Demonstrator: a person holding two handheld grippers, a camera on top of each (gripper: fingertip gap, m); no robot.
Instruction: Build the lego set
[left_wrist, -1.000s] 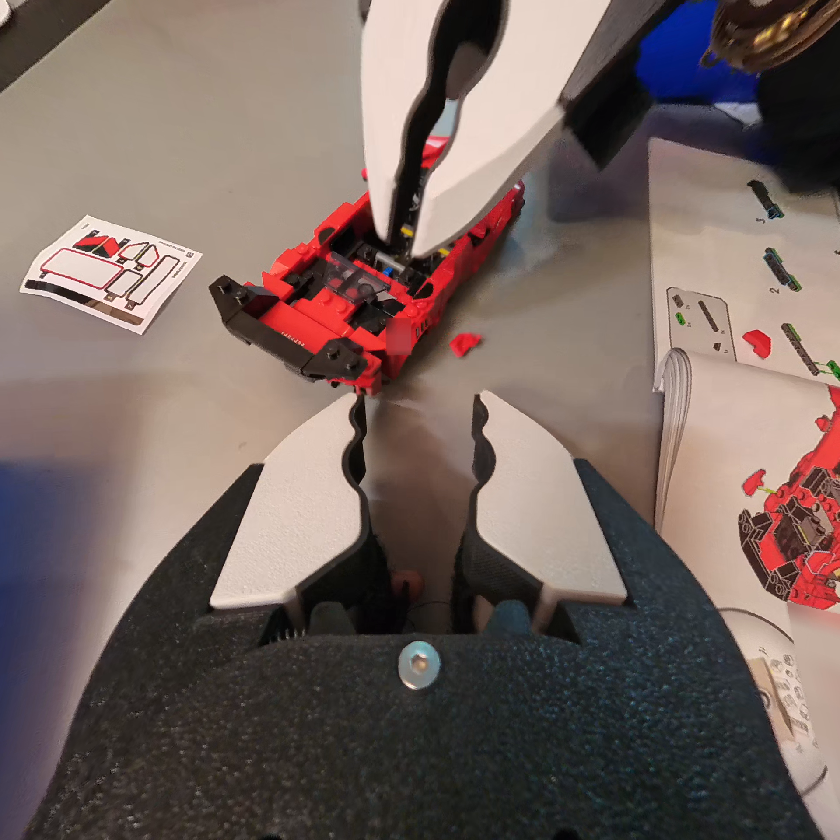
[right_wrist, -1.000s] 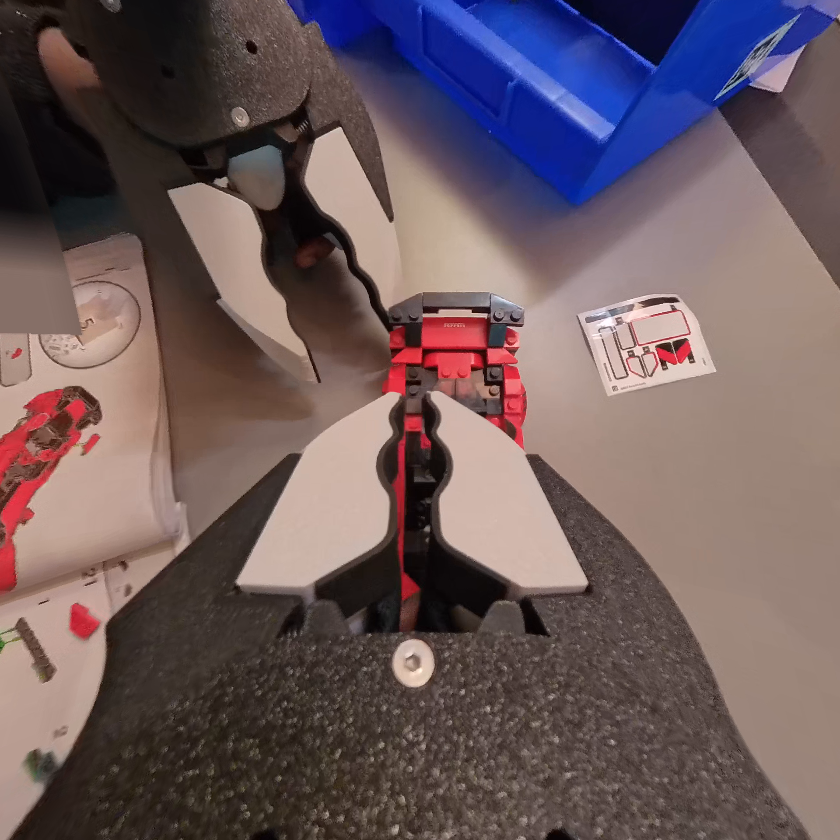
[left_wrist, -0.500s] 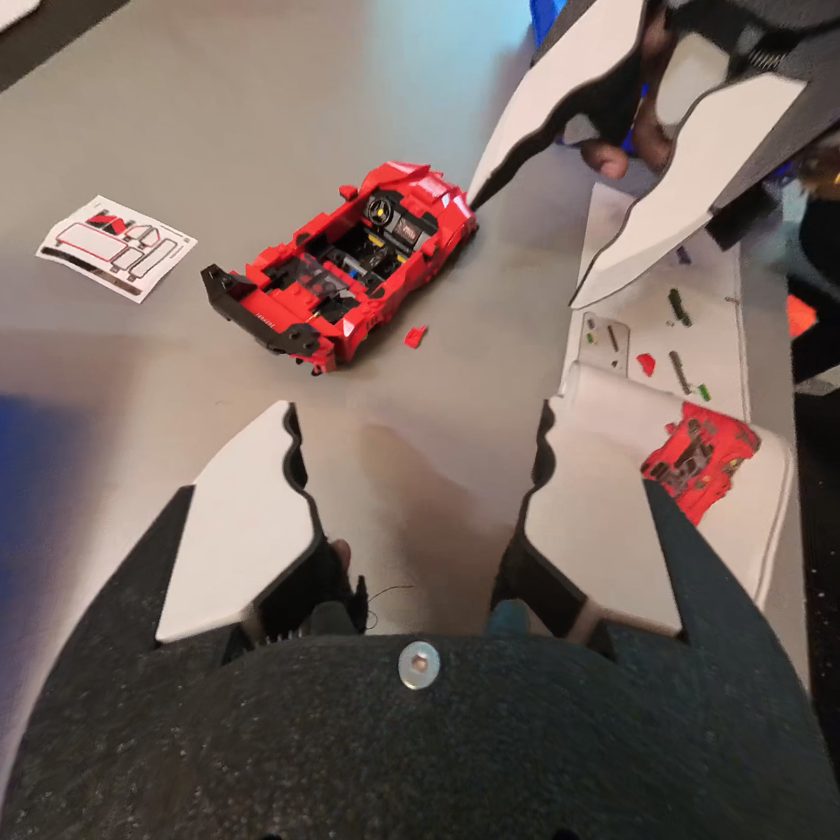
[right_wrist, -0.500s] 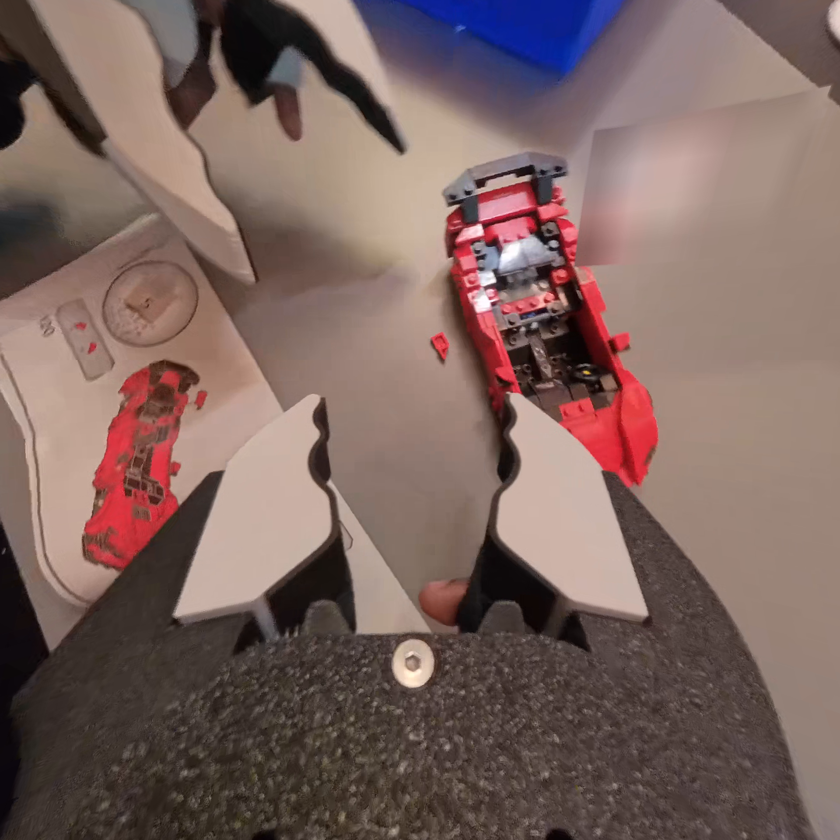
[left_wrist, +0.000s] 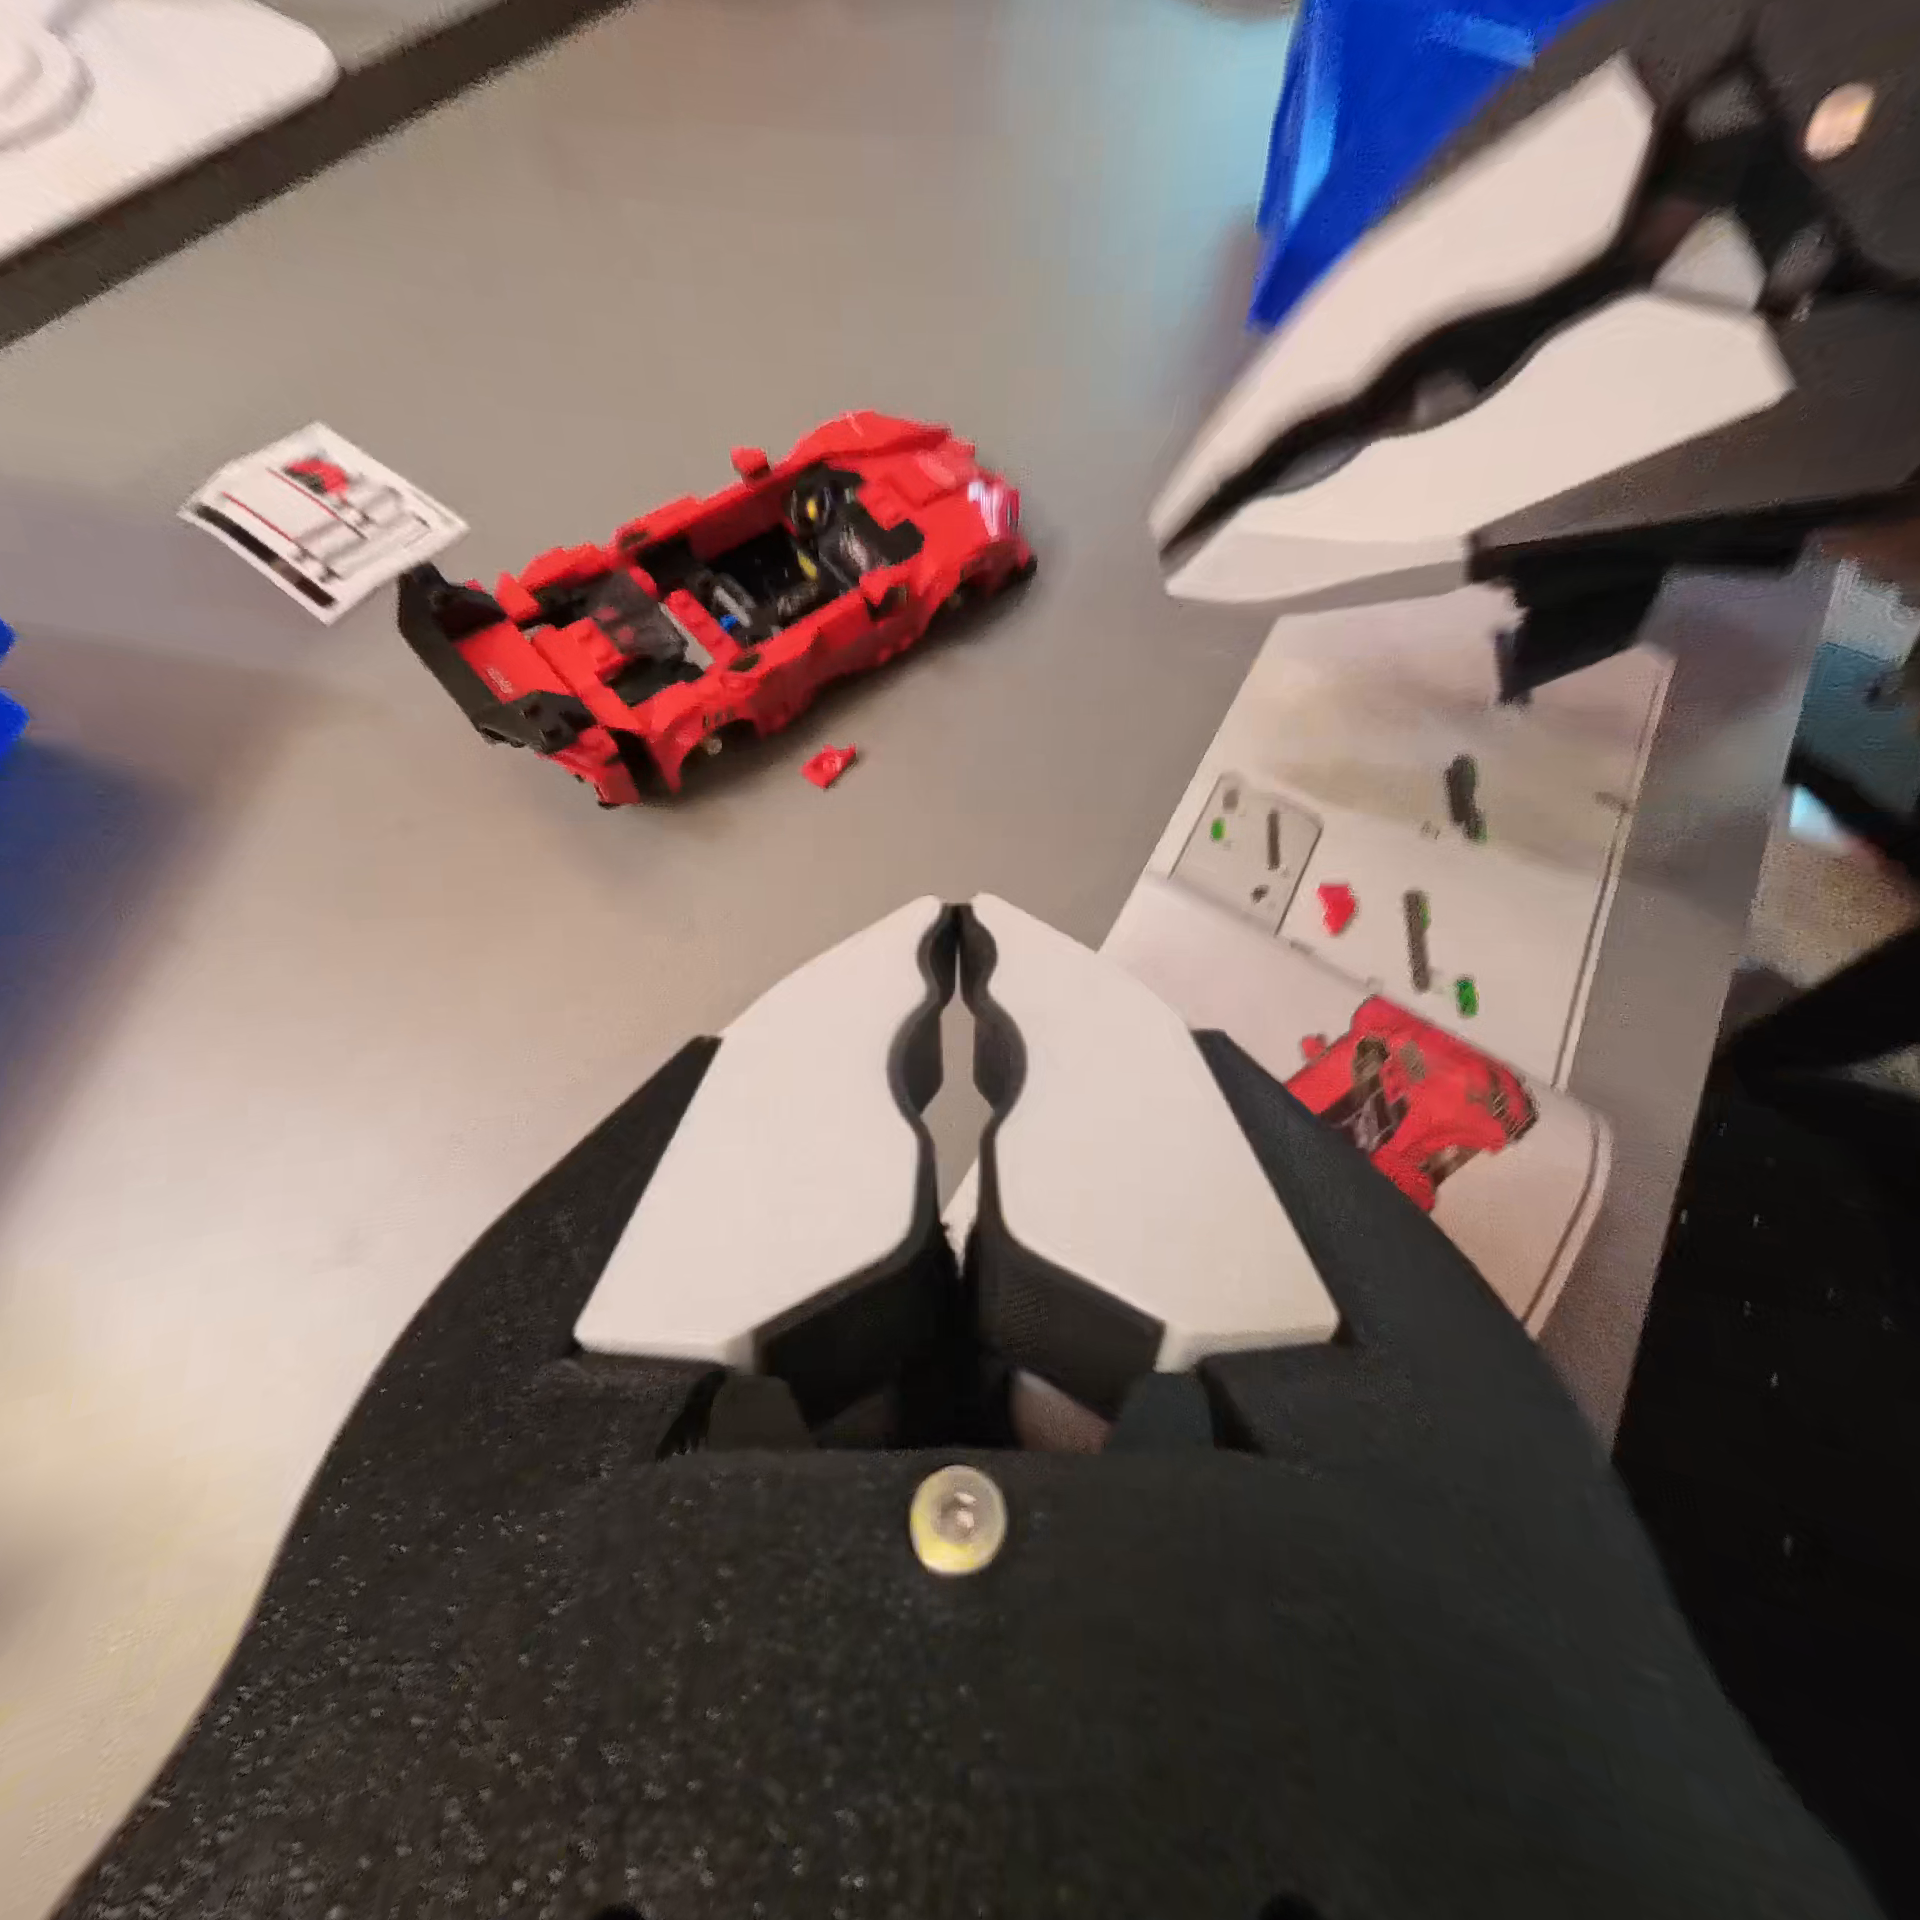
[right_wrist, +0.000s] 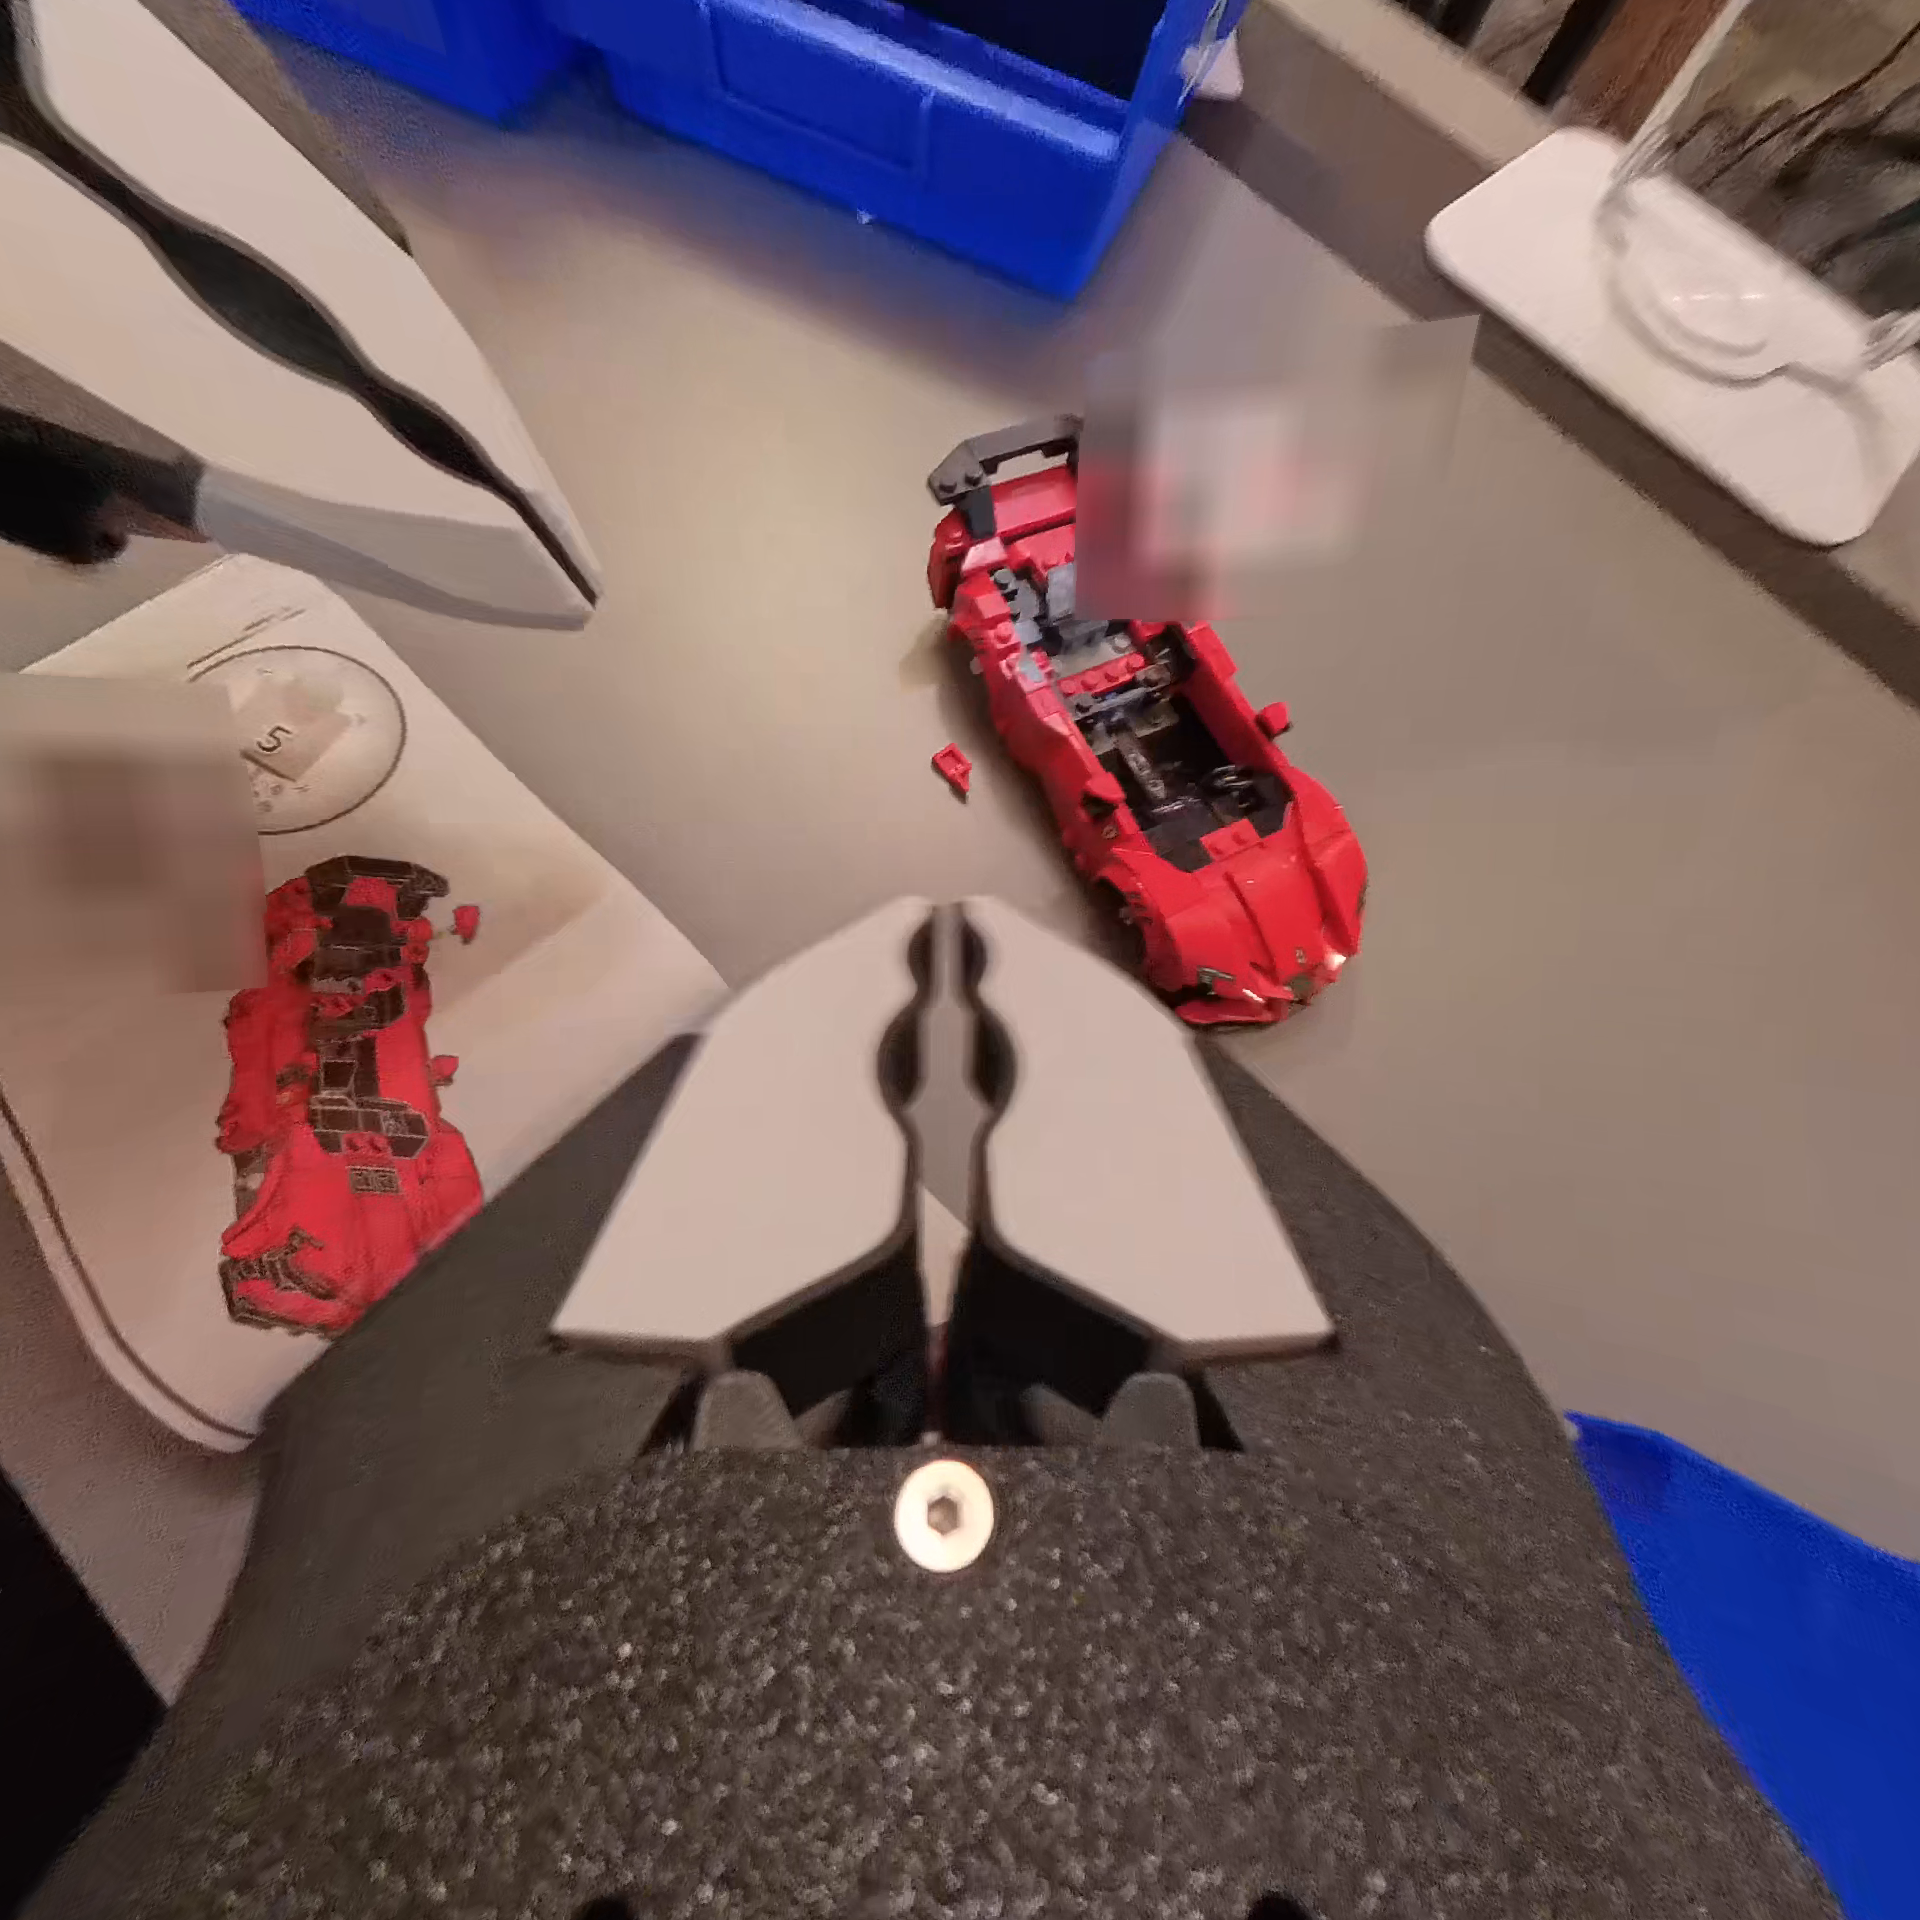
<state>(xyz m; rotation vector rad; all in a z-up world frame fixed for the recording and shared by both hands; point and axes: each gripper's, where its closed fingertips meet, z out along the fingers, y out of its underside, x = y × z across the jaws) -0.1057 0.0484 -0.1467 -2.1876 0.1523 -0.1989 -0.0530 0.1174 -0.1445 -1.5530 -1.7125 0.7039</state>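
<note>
A red lego car (left_wrist: 717, 613) with a black rear wing and an open cockpit stands on the grey table; it also shows in the right wrist view (right_wrist: 1143, 748). A small loose red piece (left_wrist: 829, 766) lies on the table beside the car, also seen in the right wrist view (right_wrist: 951, 767). My left gripper (left_wrist: 956, 912) is shut and empty, raised well back from the car. My right gripper (right_wrist: 943, 912) is shut and empty, raised off the car's nose. The right gripper shows at the upper right of the left wrist view (left_wrist: 1174, 540), and the left gripper at the upper left of the right wrist view (right_wrist: 587, 603).
An open instruction booklet (left_wrist: 1382, 904) lies beside the car, also in the right wrist view (right_wrist: 343, 935). A sticker sheet (left_wrist: 322, 525) lies beyond the car's wing. A blue bin (right_wrist: 862, 114) stands at the table's far side. A white tray (right_wrist: 1704, 353) holds a clear glass (right_wrist: 1745, 239). The tips of one gripper are about 9 cm away from the tips of the other. The small loose red piece (left_wrist: 829, 766) sits 10 cm or so from the ends of my left fingers. It is also in sight in the right wrist view (right_wrist: 951, 761).
The right gripper let go of the car's cockpit and pulled away. Both grippers opened wide, backed off from the car, then shut empty. The car turned slightly on the table.
</note>
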